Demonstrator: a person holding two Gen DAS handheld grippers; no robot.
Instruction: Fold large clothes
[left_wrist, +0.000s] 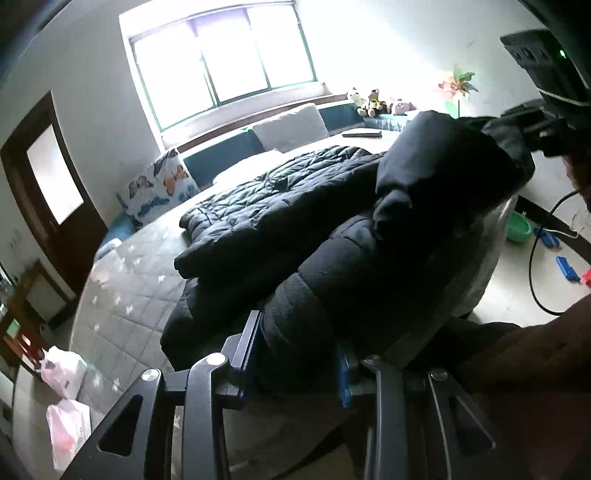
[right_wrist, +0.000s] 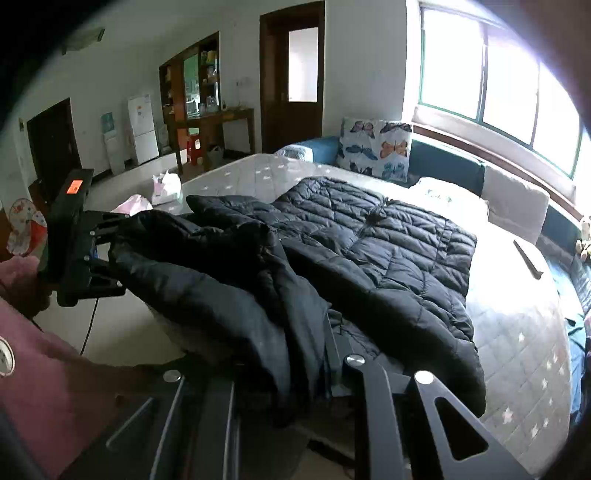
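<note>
Black quilted puffer jacket (right_wrist: 388, 251) half lifted off the bed, one edge pinched in each gripper.

The padded jacket lies spread across the pale quilted mattress (right_wrist: 517, 332), its far part flat toward the window and its near edge raised off the bed's front side. The left gripper (left_wrist: 301, 354) is clamped on a thick fold of that black fabric, which fills the gap between its fingers. The right gripper (right_wrist: 295, 354) is likewise closed on a bunched piece of the jacket. From the right wrist view the left gripper (right_wrist: 107, 254) shows at the left, gripping the raised edge. A butterfly-print cushion (right_wrist: 376, 149) leans against the teal headboard, and pink plastic bags (left_wrist: 64, 373) sit beside the mattress.
</note>
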